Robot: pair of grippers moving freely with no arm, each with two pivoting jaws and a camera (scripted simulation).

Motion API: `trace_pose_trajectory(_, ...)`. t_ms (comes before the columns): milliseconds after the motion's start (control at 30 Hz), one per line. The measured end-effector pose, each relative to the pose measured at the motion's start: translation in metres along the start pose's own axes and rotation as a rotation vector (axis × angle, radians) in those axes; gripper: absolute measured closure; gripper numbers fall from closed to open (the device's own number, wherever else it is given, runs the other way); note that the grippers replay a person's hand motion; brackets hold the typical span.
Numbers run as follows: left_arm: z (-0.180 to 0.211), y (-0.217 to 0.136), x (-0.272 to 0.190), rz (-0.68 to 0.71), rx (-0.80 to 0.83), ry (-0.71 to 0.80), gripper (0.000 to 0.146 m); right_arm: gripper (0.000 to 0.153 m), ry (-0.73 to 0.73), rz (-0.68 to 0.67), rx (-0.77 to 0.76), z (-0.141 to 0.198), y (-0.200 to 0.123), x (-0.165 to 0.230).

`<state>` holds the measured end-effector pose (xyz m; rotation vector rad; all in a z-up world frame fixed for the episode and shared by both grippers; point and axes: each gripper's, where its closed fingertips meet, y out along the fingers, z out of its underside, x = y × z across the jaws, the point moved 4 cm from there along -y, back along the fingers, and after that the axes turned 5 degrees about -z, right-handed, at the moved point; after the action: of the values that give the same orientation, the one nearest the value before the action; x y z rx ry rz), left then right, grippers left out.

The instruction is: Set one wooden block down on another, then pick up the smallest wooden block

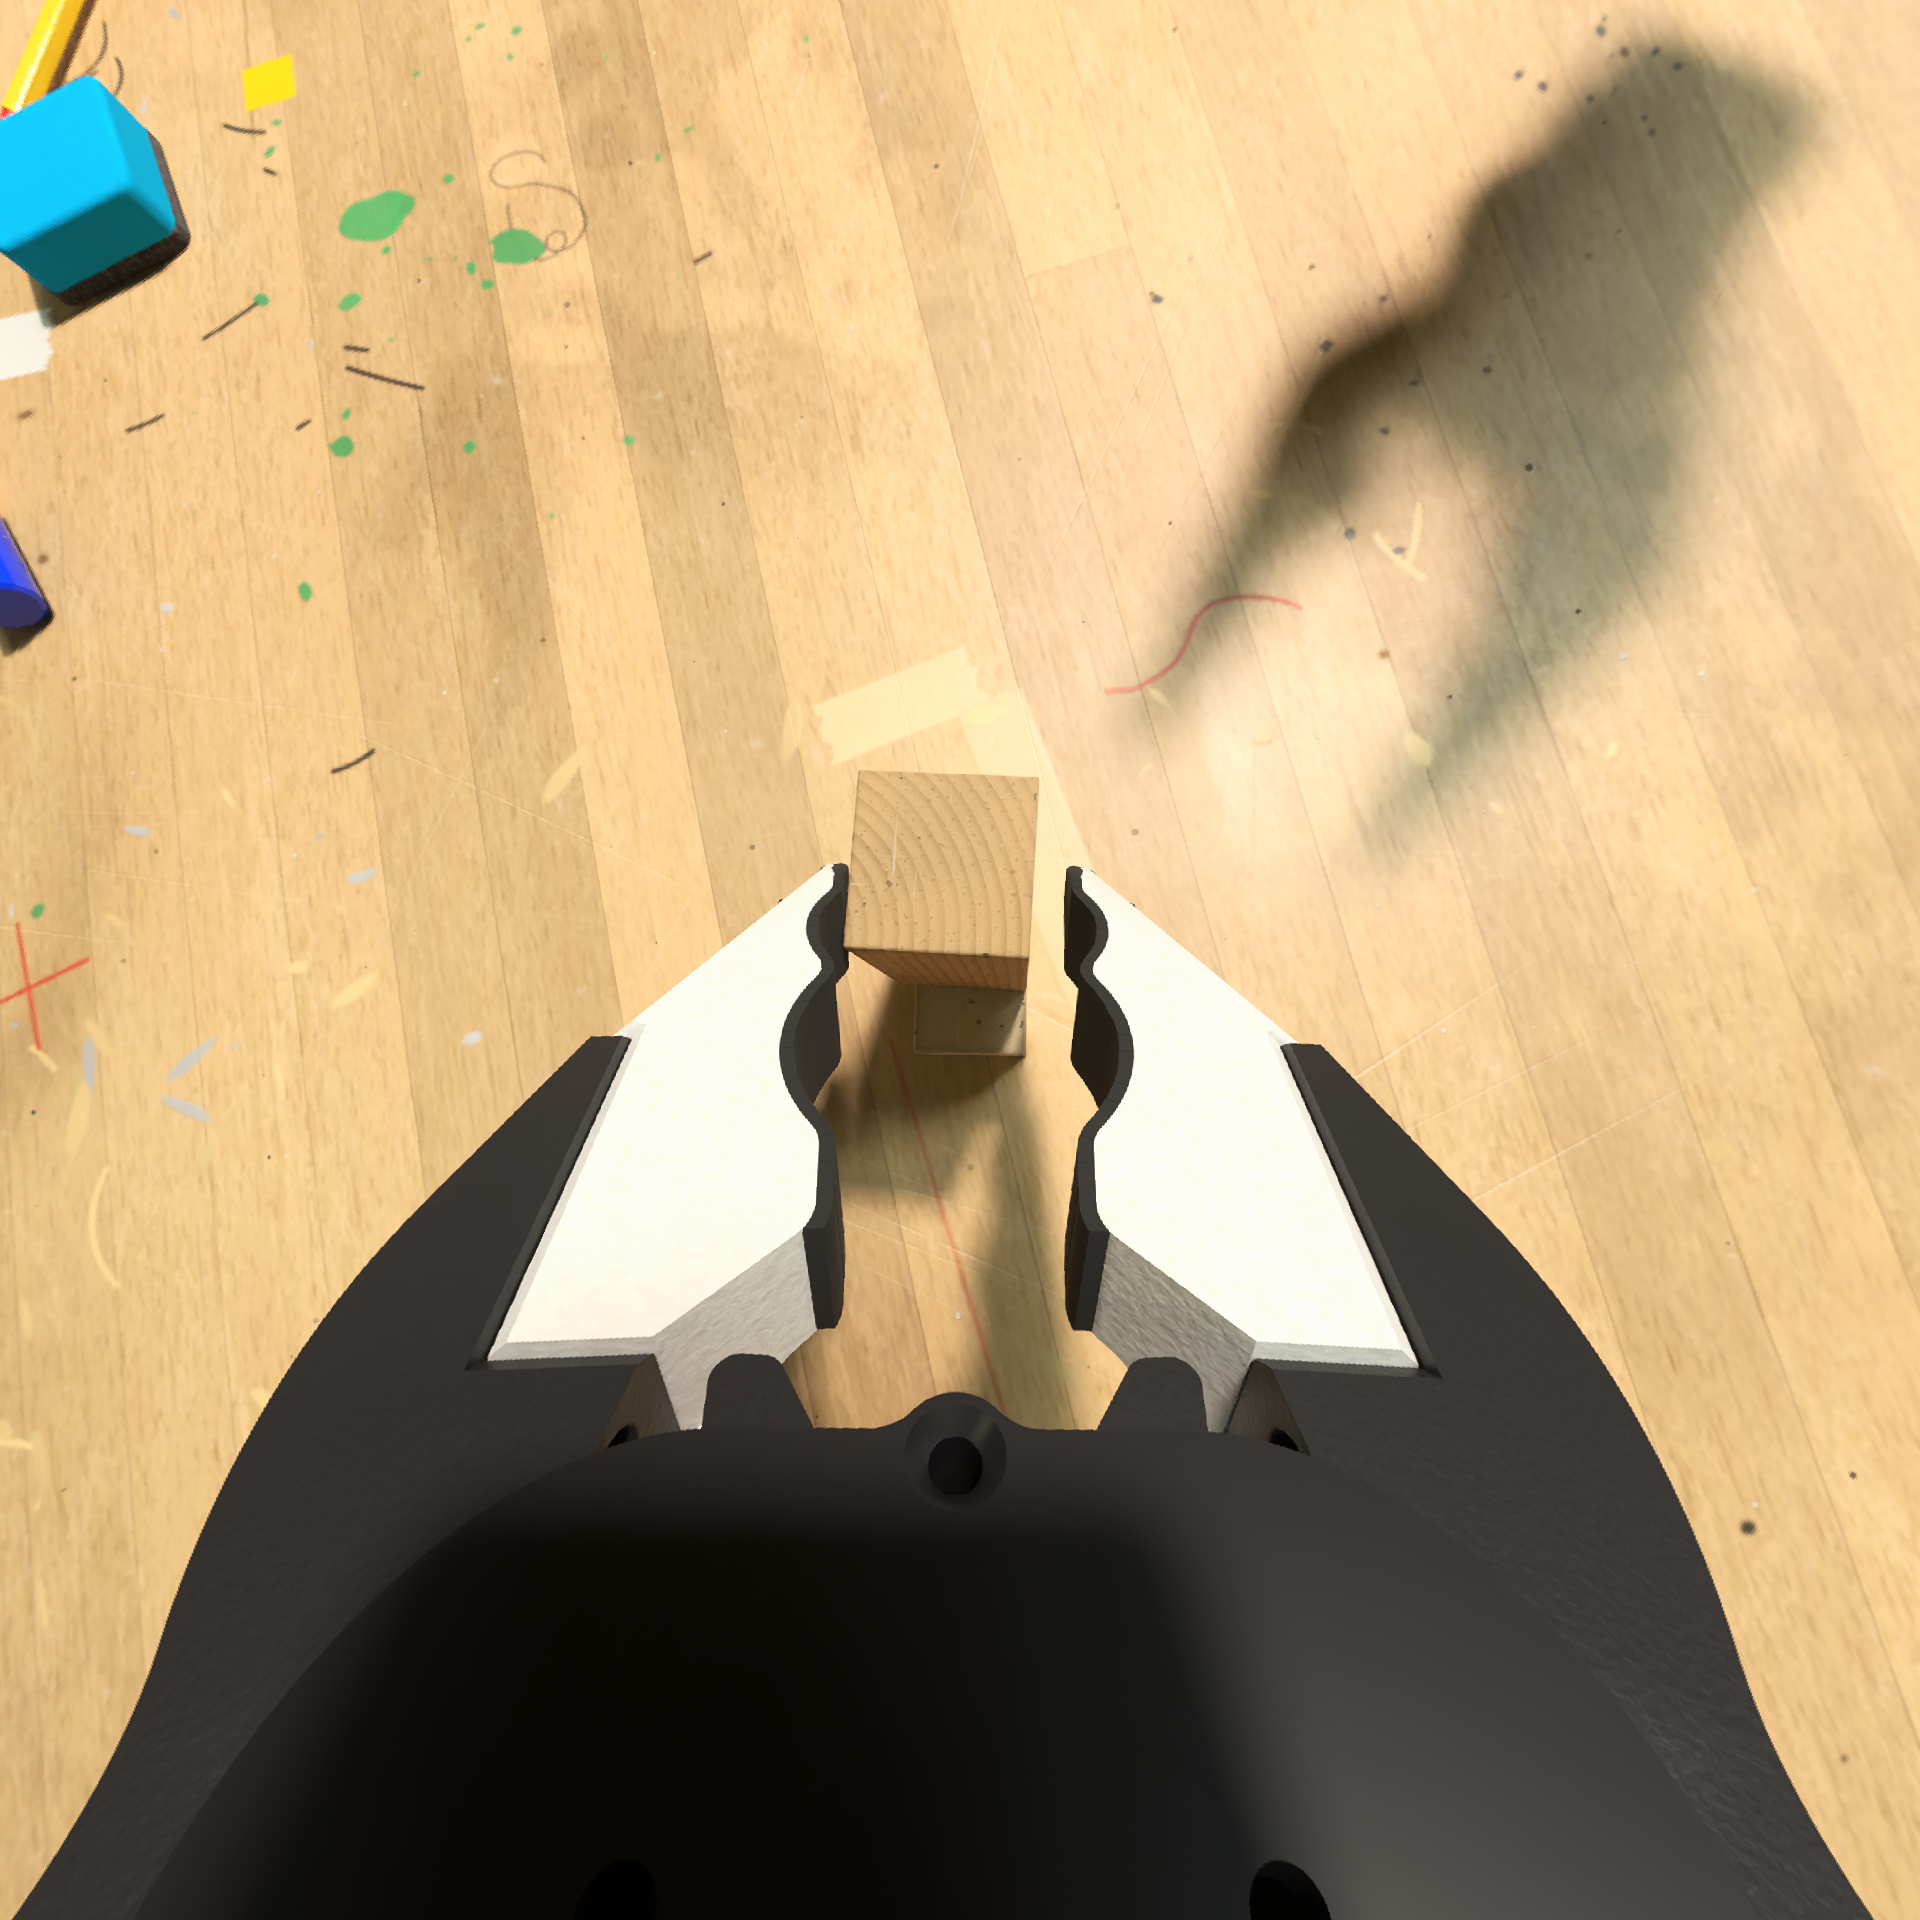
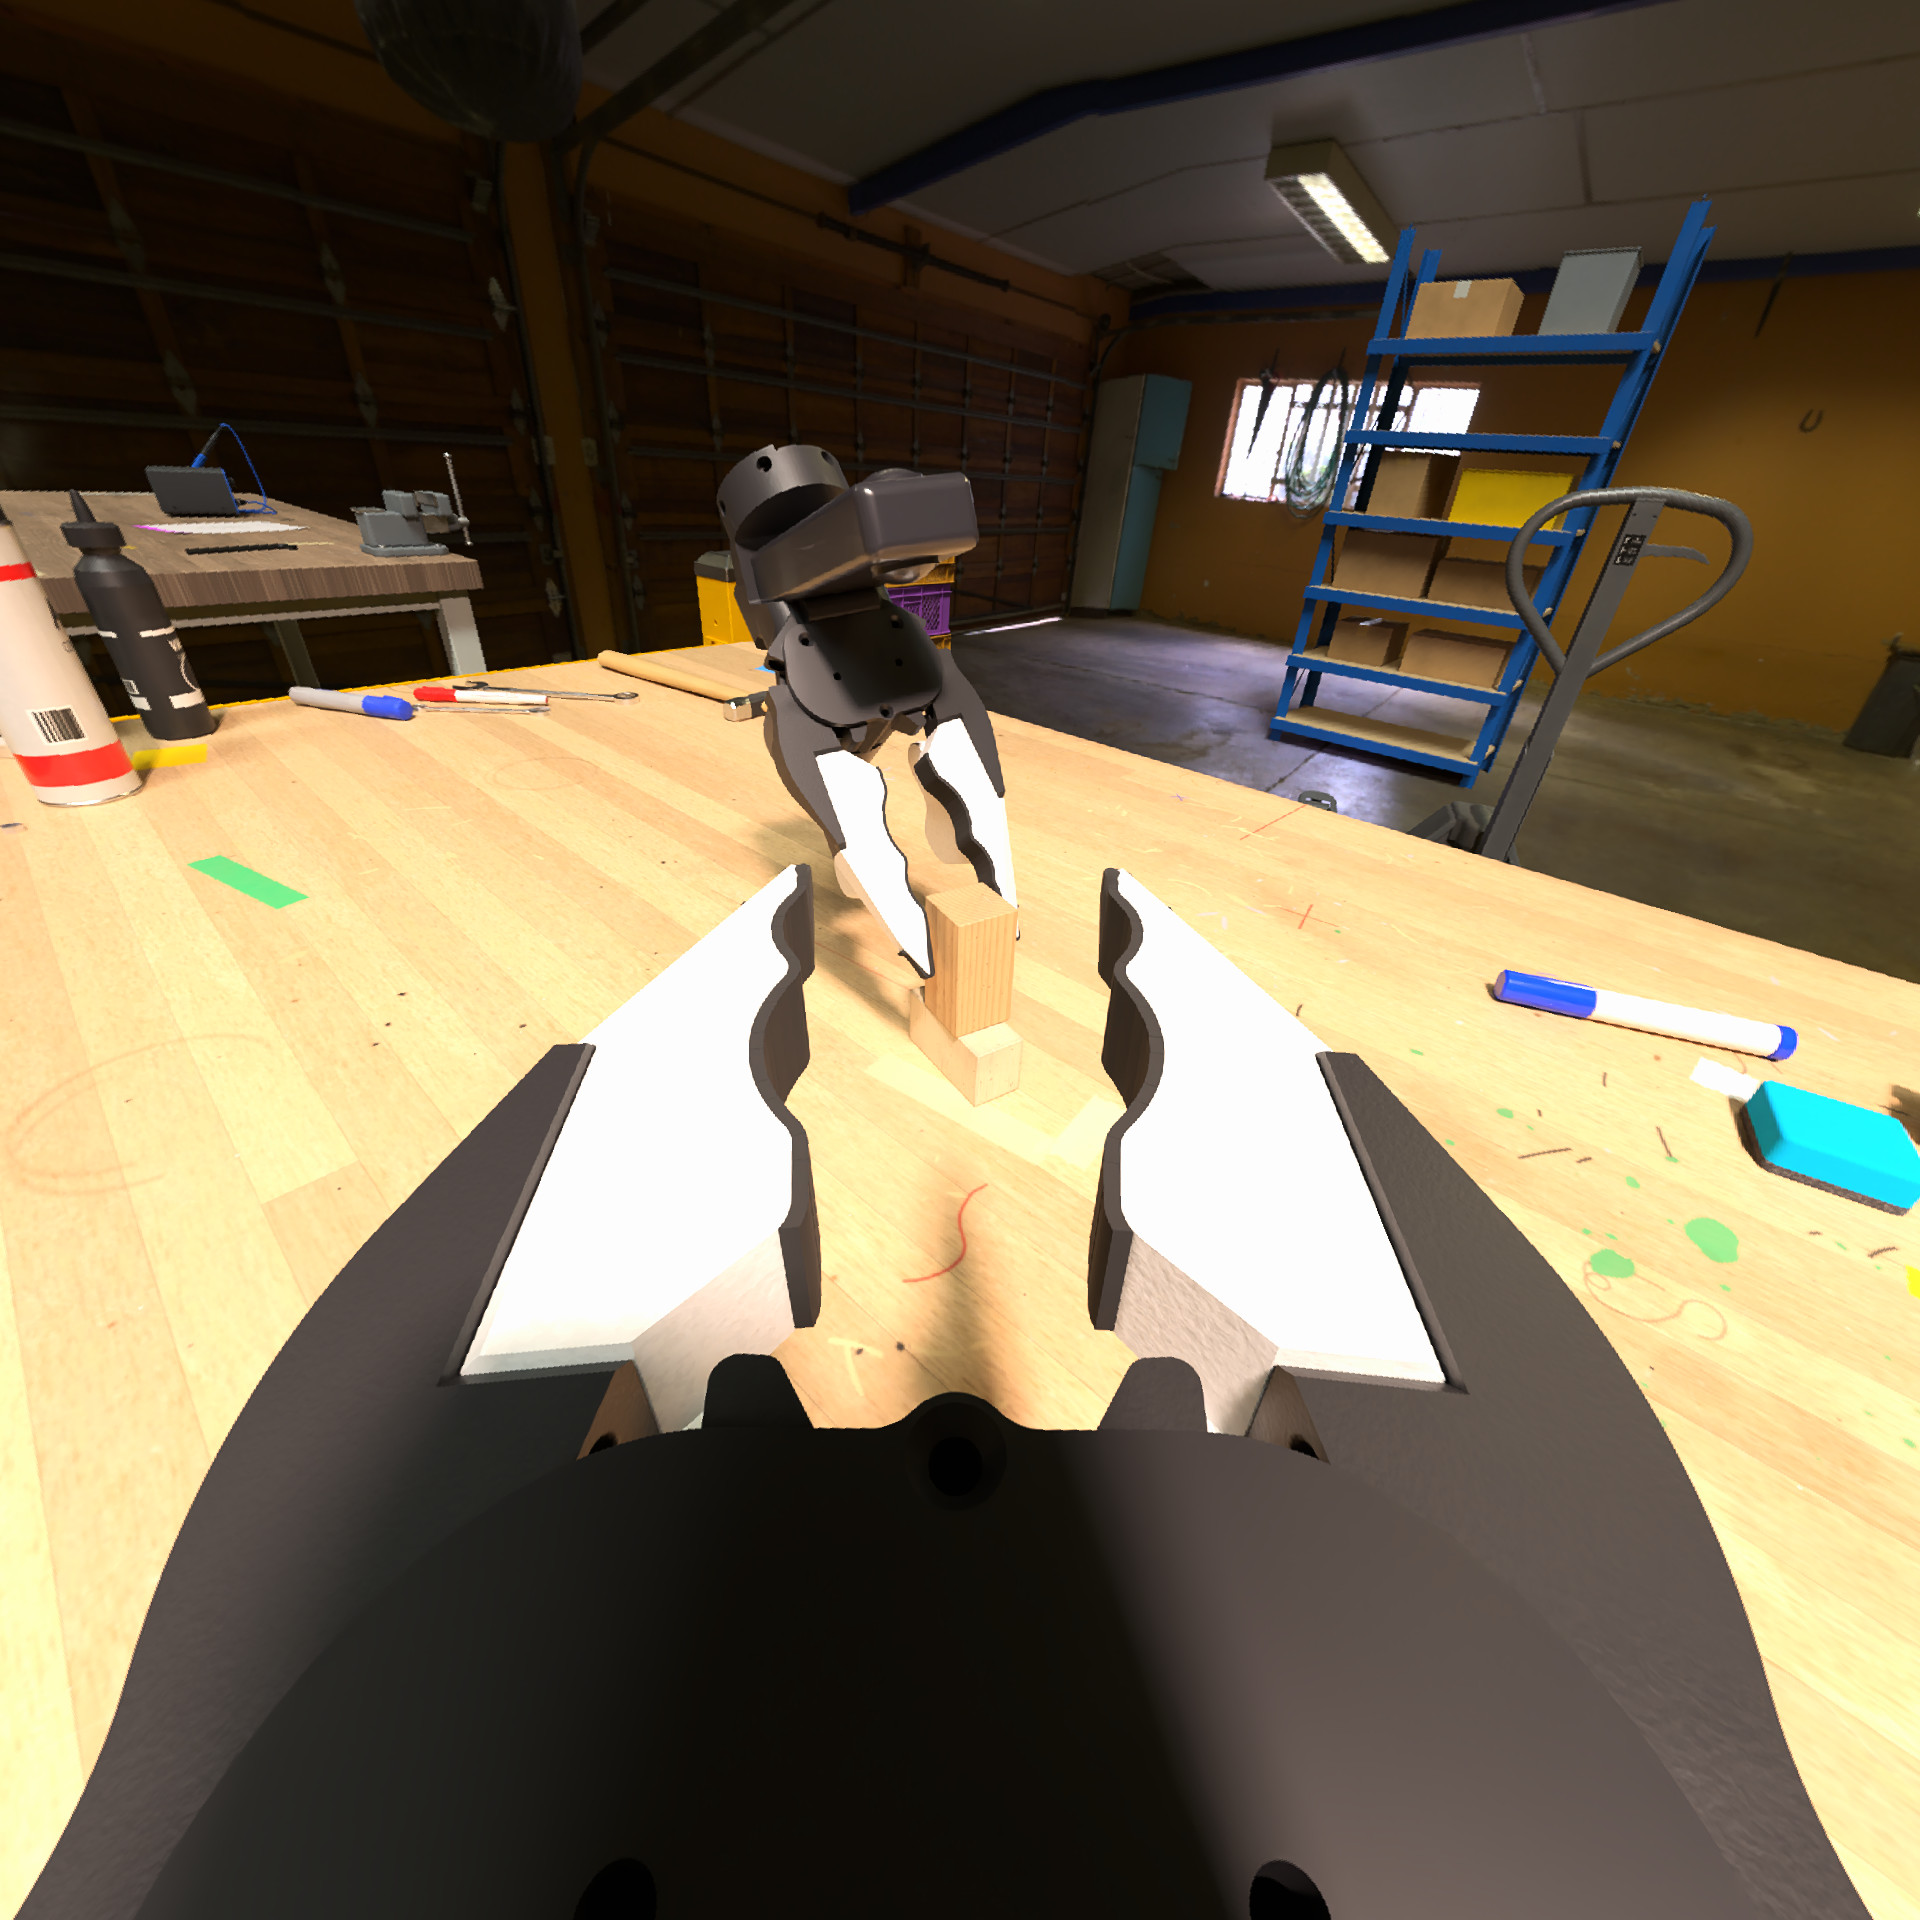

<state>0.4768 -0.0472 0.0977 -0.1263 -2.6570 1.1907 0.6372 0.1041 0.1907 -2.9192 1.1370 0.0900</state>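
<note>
Only the right wrist view takes in the white barcoded tube [image 2: 57,675], black bottle [image 2: 130,623] and blue shelving [image 2: 1475,488]; the left wrist view shows just the tabletop [image 1: 623,623]. Two wooden blocks are stacked mid-table, the tall block [image 2: 968,961] upright on the small block [image 2: 982,1060]. The left gripper [image 1: 951,883] straddles the tall block, jaws slightly apart, one pad touching; the right gripper [image 2: 951,883] hangs wide, empty.

the lower wooden block [image 1: 971,1020] is mostly hidden under the upright block [image 1: 943,868] — blue marker [image 1: 19,582] and pencil [image 1: 42,52] cut off at the left edge.
</note>
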Motion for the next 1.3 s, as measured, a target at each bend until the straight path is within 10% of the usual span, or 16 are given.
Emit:
trace_pose_trajectory(267,-0.006,-0.029,0.005,-0.044,-0.113,-0.048,0.09,0.097,0.003,0.003,-0.001,0.0,-0.002,-0.001)
trace_pose_trajectory(533,0.001,-0.145,0.033,-0.23,-0.285,-0.118,0.088,0.097,0.013,-0.01,0.018,0.007,0.006,0.001)
trace_pose_trajectory(833,0.14,-0.243,0.083,-0.475,0.084,-0.211,0.088,0.097,0.034,-0.038,0.073,0.024,0.021,0.005)
trace_pose_trajectory(1300,0.266,-0.213,0.112,-0.376,0.575,-0.026,0.092,0.096,0.051,-0.038,0.171,0.049,0.03,0.011)
